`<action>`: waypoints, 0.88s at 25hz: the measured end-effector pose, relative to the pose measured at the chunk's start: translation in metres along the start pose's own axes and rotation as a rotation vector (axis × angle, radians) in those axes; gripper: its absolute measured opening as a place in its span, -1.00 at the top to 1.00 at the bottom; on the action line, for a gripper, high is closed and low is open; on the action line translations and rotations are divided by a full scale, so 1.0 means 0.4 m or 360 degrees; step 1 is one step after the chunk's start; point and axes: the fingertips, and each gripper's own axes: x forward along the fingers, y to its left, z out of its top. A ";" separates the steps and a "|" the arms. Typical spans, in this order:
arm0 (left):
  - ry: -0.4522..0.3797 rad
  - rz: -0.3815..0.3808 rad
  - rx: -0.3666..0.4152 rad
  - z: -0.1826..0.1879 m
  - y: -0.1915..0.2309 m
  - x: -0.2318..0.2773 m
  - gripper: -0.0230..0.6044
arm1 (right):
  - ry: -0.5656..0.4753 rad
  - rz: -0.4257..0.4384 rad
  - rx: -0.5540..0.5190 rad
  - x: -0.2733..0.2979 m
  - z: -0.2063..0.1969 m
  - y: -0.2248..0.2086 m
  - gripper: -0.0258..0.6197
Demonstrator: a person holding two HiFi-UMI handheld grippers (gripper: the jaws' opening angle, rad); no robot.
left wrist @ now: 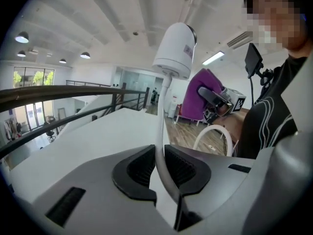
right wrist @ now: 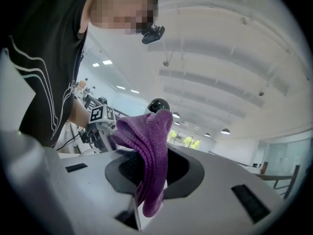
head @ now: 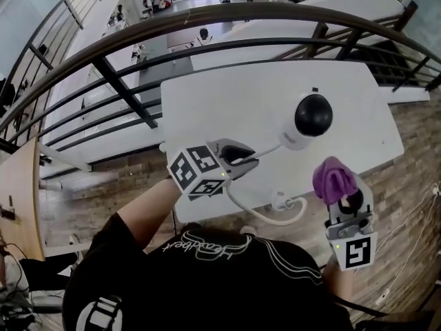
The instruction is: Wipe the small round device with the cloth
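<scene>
The small round device (head: 310, 119), white with a black dome, is held up above the white table (head: 220, 102) by its stiff white cable (head: 269, 149). My left gripper (head: 248, 158) grips that cable (left wrist: 161, 131) between its pads, the jaws still closing on it, and the device (left wrist: 175, 50) rises above them. The rest of the cable loops down toward the floor. My right gripper (head: 346, 202) is shut on a bunched purple cloth (head: 334, 179), right of and below the device and apart from it. Past the cloth (right wrist: 151, 151) the device's dark dome (right wrist: 158, 105) shows.
A curved dark railing (head: 207, 19) runs beyond the table's far edge, with a lower floor behind it. Wooden flooring (head: 413, 178) lies around the table. The person's torso is close behind both grippers.
</scene>
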 end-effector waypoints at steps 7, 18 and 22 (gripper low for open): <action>-0.0054 -0.0215 -0.0120 0.013 0.004 0.016 0.73 | 0.0227 -0.0531 -0.0127 -0.007 0.120 0.023 0.73; -0.0067 -0.0405 -0.0234 0.012 -0.019 -0.012 0.71 | 0.0225 -0.0689 -0.0138 0.019 0.275 0.109 0.73; -0.0049 -0.0463 -0.0230 0.018 -0.016 -0.006 0.70 | 0.0265 -0.0731 -0.0260 0.056 0.320 0.095 0.73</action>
